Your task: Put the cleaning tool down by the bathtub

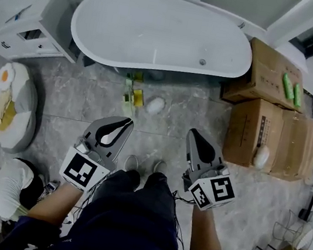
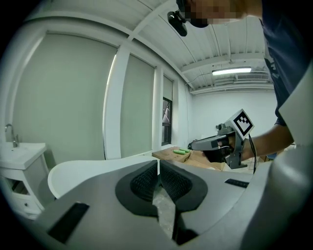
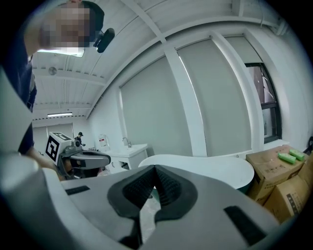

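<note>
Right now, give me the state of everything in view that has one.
Left tool, shut, empty.
Right tool, shut, empty.
Bathtub, empty.
Cleaner, lying on the floor by the bathtub, unheld.
Boxes, closed.
Green bottles, lying flat on a box.

Place: bathroom (partly storage) | white oval bathtub [image 1: 160,30] | white sink cabinet [image 1: 33,12] at its left | brown cardboard boxes [image 1: 266,74] at its right
</note>
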Demonstrator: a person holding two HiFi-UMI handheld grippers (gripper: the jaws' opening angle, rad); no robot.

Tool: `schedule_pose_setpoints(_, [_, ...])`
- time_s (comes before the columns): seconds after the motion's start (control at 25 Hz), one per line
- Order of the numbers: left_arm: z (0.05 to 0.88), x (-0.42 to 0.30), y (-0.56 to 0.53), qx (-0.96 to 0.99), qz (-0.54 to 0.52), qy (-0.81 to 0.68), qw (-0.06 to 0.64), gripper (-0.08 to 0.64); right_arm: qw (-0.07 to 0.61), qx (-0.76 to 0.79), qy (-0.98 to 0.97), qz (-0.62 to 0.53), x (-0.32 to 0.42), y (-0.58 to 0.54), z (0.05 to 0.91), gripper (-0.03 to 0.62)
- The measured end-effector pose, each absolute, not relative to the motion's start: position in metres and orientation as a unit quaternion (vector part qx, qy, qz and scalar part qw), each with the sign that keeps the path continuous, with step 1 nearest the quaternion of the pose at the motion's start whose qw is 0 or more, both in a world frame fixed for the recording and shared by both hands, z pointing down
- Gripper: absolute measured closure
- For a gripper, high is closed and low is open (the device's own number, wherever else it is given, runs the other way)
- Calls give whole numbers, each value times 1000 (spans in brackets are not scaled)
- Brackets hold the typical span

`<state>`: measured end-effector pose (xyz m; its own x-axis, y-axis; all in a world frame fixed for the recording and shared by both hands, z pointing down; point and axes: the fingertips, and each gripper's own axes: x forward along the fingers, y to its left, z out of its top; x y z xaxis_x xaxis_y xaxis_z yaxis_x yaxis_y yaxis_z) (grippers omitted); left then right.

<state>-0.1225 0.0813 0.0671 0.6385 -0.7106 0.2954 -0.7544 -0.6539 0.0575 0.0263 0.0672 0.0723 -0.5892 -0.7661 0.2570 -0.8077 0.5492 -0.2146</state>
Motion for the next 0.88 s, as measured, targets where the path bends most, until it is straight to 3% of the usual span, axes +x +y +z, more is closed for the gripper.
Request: schedule_pose_setpoints(0.88, [-6,-47,140,871,105,-476,60,529,44,351,-927,127,82,126,4,588])
